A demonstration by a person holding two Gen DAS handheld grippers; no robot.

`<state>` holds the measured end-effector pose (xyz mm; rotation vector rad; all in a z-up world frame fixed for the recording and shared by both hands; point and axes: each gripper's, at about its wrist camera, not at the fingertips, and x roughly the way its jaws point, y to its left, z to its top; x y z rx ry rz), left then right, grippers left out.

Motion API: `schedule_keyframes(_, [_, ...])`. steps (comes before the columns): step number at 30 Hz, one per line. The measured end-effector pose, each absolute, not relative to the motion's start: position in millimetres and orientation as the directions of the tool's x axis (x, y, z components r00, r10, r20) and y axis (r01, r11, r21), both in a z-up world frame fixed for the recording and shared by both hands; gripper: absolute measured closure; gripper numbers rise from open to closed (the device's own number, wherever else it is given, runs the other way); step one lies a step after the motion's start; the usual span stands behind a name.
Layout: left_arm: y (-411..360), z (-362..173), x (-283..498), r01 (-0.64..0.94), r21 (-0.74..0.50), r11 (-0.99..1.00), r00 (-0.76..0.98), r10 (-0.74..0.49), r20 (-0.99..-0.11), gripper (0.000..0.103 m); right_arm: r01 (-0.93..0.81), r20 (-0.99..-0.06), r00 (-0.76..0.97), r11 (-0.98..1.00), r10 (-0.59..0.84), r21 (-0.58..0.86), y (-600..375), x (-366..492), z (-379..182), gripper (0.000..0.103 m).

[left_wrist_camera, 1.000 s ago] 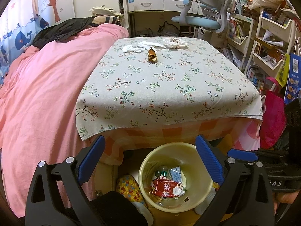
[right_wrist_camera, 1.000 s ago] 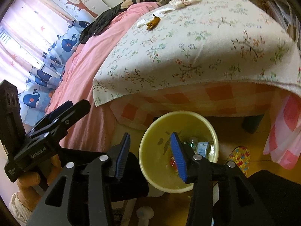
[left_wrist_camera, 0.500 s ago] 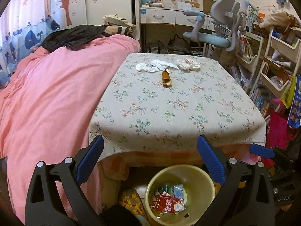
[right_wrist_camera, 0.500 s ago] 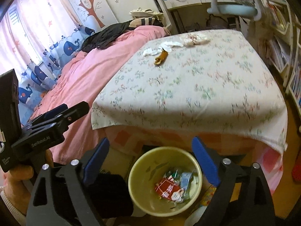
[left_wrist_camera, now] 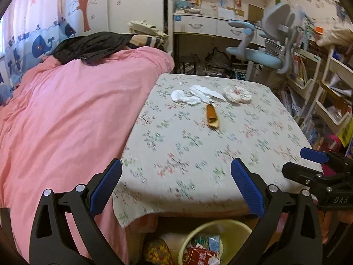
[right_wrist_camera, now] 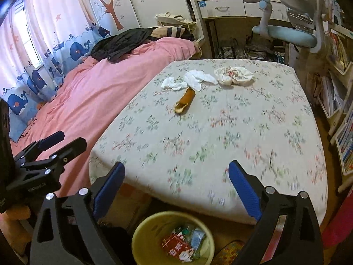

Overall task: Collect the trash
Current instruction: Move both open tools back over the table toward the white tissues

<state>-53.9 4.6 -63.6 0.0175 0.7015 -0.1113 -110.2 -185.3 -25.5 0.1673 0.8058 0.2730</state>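
While both grippers hang above the table's near edge, the count runs like this:

Trash on the table: four pieces, all bunched at the far end of the floral tablecloth [right_wrist_camera: 220,137].
White tissues: two — one crumpled tissue [right_wrist_camera: 173,84] nearest the bed, one long tissue [right_wrist_camera: 198,77] just beside it, their edges looking to touch.
Stained wad: one crumpled paper wad [right_wrist_camera: 234,75] with reddish marks, just beside the long tissue on the shelf side.
Peel: one brown banana peel [right_wrist_camera: 184,102], lying flat just in front of the tissues, its far tip right at the long tissue.
Bin: one yellow bin [right_wrist_camera: 141,238] on the floor below the table's near edge, upright; inside it, a red wrapper [right_wrist_camera: 175,246] and some small packets, too jumbled to count.
Right gripper [right_wrist_camera: 176,190]: jaws opening, already spread wide, nothing between the two blue pads, poised over the bin and the cloth's near hem.
Left gripper [left_wrist_camera: 176,187]: jaws also spread wide, two blue pads, nothing between them; seen from the right camera it sits off to the bed side, with a hand [right_wrist_camera: 15,215] below it.
Bed: one, under a pink duvet [left_wrist_camera: 66,114], pressed against the table's side; one dark garment [left_wrist_camera: 88,46] heaped at its far end.
Chair: one pale blue desk chair [left_wrist_camera: 264,53] beyond the table.
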Motion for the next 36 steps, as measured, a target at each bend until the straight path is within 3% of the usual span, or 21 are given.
schedule_keyframes(21, [21.6, -78.2, 102.6, -0.015, -0.113, 0.993, 0.756, -0.062, -0.652, 0.008, -0.185, -0.71, 0.627, 0.947, 0.32, 0.262, -160.5, 2.3, -55.9, 0.012])
schedule_keyframes(36, [-29.3, -118.5, 226.6, 0.185, -0.017, 0.983, 0.677, -0.14, -0.723, 0.008, -0.193, -0.749, 0.599, 0.959, 0.283, 0.208, -155.8, 64.1, -77.9, 0.013])
